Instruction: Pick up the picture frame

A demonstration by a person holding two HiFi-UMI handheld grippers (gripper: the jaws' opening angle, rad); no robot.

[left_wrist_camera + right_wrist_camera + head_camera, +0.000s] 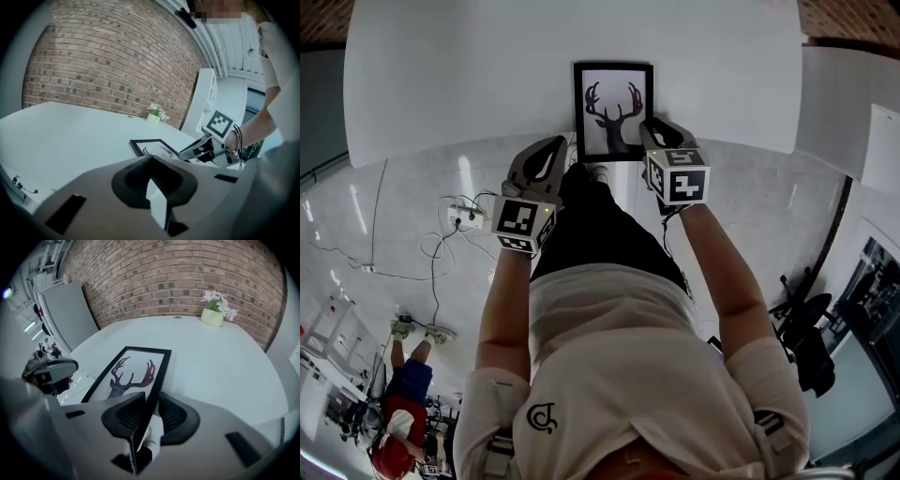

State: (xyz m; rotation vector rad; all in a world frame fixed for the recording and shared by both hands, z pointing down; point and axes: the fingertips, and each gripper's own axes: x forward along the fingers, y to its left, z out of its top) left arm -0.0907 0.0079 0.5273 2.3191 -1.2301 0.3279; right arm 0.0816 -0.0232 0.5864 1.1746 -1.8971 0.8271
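A black picture frame [612, 108] with a deer-antler print lies flat at the near edge of the white table [469, 84]. My right gripper [652, 131] is at its near right corner. In the right gripper view the frame [129, 376] runs edge-on between the two pads of the right gripper [150, 404]; a thin gap shows beside the right pad. My left gripper [561, 148] hovers at the table's edge just left of the frame, its jaws shut with nothing in them [151, 163]. The left gripper view shows the frame [152, 147] ahead and the right gripper [190, 153] on its far side.
A small pot of flowers [214, 310] stands at the far side of the table by the brick wall [178, 273]. A white shelf unit [206, 93] is at the right. Cables [441, 234] lie on the floor, with another person [398, 412] and an office chair [806, 328] farther off.
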